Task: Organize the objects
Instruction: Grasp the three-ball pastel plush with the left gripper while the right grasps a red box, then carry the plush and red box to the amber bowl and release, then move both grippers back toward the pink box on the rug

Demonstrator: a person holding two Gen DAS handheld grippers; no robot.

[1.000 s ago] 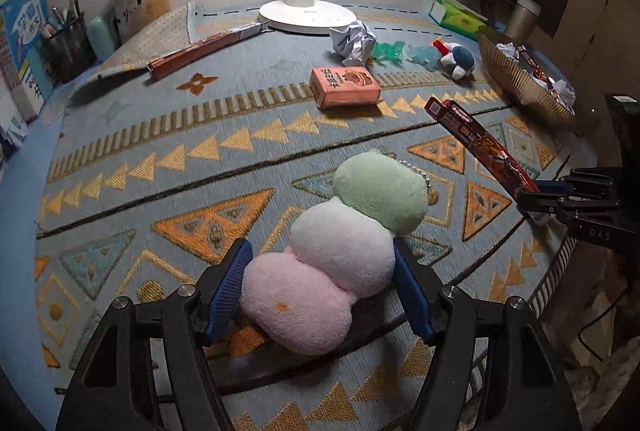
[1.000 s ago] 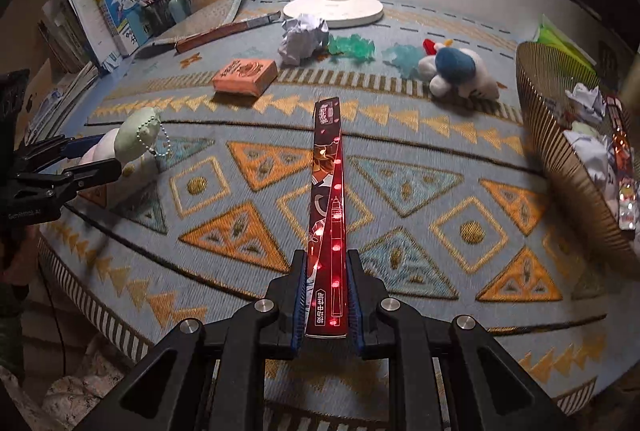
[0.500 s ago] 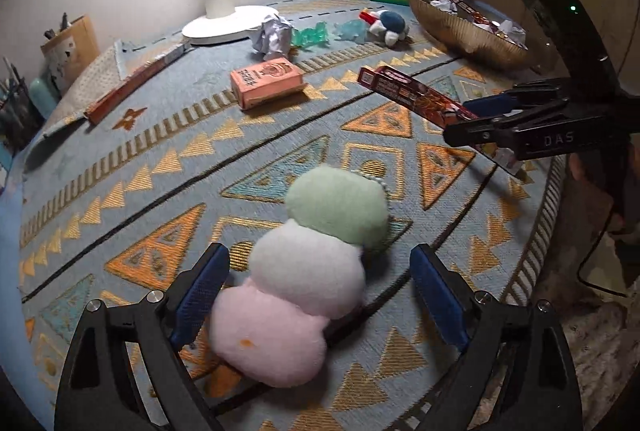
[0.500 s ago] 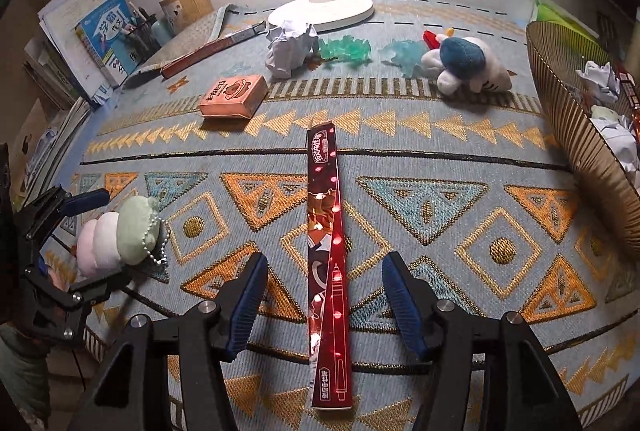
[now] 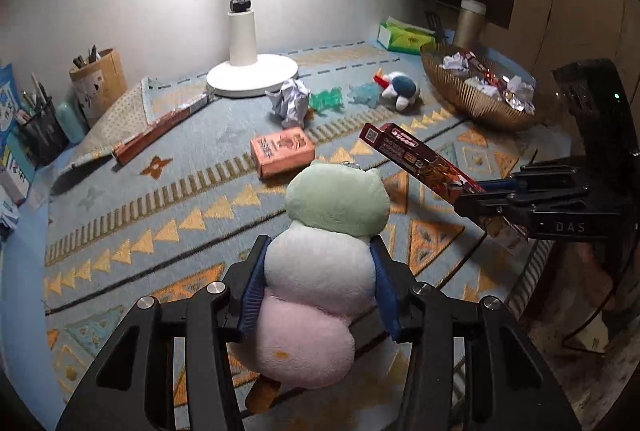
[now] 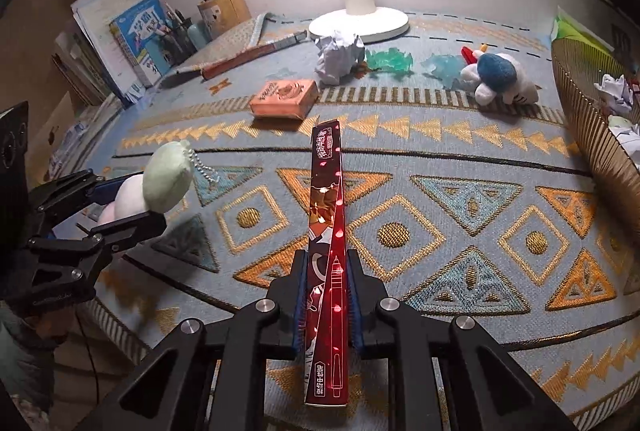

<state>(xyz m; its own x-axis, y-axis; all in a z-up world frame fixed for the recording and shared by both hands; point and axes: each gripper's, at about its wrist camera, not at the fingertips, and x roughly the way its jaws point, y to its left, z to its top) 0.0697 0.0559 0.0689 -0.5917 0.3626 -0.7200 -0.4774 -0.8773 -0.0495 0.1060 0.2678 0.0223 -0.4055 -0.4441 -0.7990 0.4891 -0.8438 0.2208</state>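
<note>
A plush toy (image 5: pixel 338 203) of three balls, green, white and pink, hangs above the patterned rug. My left gripper (image 5: pixel 318 251) has its jaws closing, and its blue pads press into the white middle ball. The right wrist view shows the same plush toy (image 6: pixel 166 179) in the left gripper (image 6: pixel 120 203) at the left edge. A long red pen box (image 6: pixel 326 199) points away from me, with my right gripper (image 6: pixel 327 263) shut on its near part. From the left wrist view the red box (image 5: pixel 416 155) sticks out of the right gripper (image 5: pixel 492 191), raised off the rug.
A gold wire basket (image 5: pixel 472 95) with crumpled paper and wrappers stands at the right. On the rug lie an orange box (image 5: pixel 282 151), a paper ball (image 5: pixel 292 103), green wrappers (image 5: pixel 326 101), a blue-white plush (image 5: pixel 402 95) and a long brown box (image 5: pixel 160 127). A lamp base (image 5: pixel 252 75) and pen cups (image 5: pixel 98 79) stand behind.
My left gripper opened wide, then closed on the plush's white ball and lifted it off the rug. My right gripper let go of the red box, then shut on it again and raised it.
</note>
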